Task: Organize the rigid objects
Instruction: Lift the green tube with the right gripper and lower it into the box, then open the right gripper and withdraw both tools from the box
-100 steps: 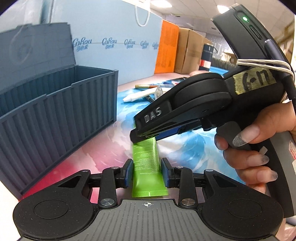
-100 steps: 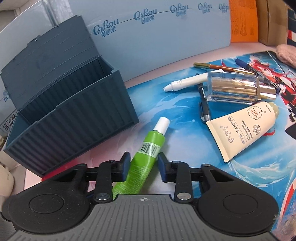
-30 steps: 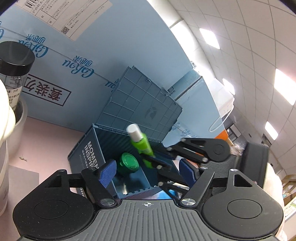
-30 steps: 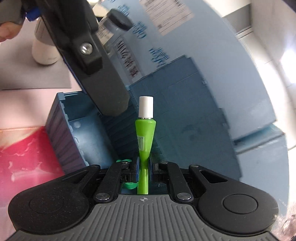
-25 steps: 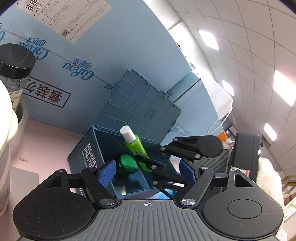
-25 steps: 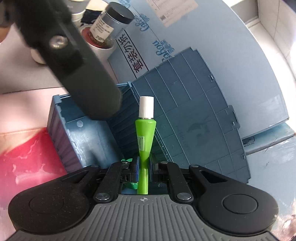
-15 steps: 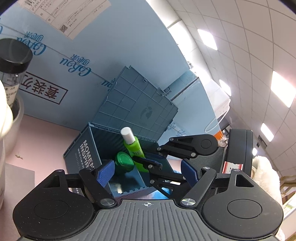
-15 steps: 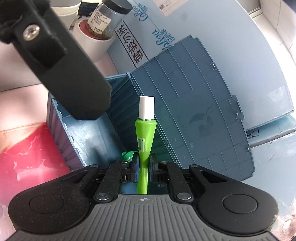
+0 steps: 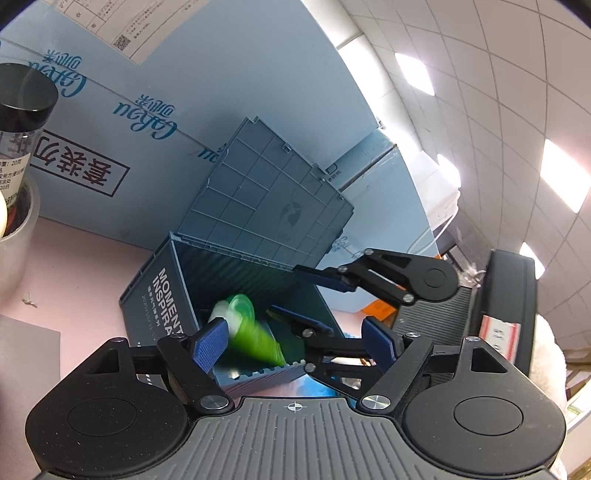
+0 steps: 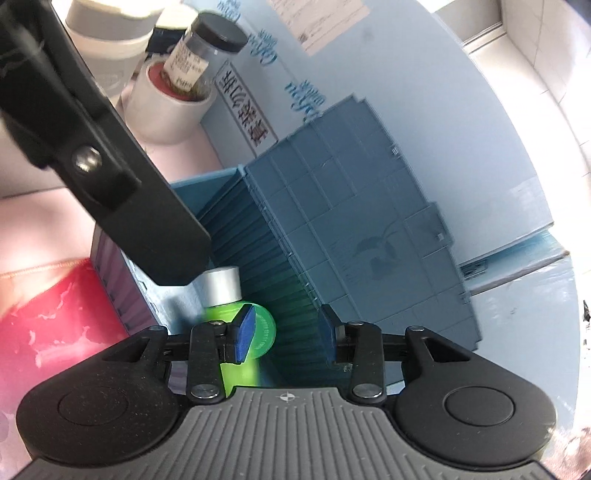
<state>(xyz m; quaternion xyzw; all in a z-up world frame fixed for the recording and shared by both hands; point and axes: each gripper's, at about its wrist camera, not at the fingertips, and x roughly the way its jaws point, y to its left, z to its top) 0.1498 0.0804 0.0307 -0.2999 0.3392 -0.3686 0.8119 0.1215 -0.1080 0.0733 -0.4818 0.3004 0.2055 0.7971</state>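
— Pale blue cartons printed with lettering stood behind the pink surface, and against them sat the dark blue crate with its ribbed lid tipped back. What was each tool doing?

— The right hand-held gripper hung over the crate's opening with its blue pads spread wide and nothing between them. The green tube lay just below and to the left of it, inside the crate, its white cap pointing at the end wall. It was blurred, so whether it had come to rest could not be told.

— And the left one?

— The left hand-held gripper also stood wide open, holding nothing, and looked into the crate from the short end. A round green lid showed beside the tube in there; what it belonged to was unclear.

— Which step was that, then?

— It read as the release: the tube dropped into the crate. The next move would likely call for lifting the right tool straight up, clear of the crate's rim and the left tool close by, then turning toward whatever remained to be sorted. A jar with a black cap stood well off to the side.
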